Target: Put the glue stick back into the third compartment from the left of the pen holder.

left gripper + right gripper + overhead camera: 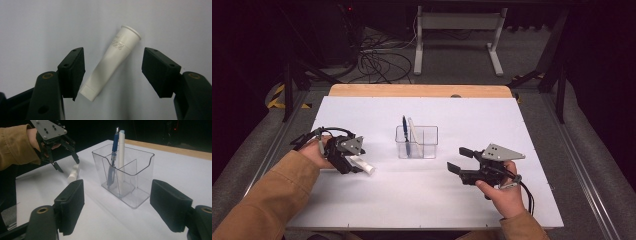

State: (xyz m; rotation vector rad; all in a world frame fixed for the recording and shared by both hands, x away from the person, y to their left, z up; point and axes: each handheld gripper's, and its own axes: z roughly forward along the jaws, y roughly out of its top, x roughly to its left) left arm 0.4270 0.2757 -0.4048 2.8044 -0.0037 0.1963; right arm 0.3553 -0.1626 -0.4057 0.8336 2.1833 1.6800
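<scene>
The white tube is lying flat on the white table, left of the clear holder, and the left gripper is hanging over it — jaws apart, neither pad touching. The right gripper is resting open, facing the holder's blue pen and white stick.

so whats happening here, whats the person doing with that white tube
A person at a white table holds a gripper in each hand. The left gripper is lowered over a small white tube that lies on the table; its jaws stand on either side of the tube, and neither pad visibly presses on it. The right gripper waits open, facing a clear divided holder that already holds a blue pen and a white stick.
</scene>
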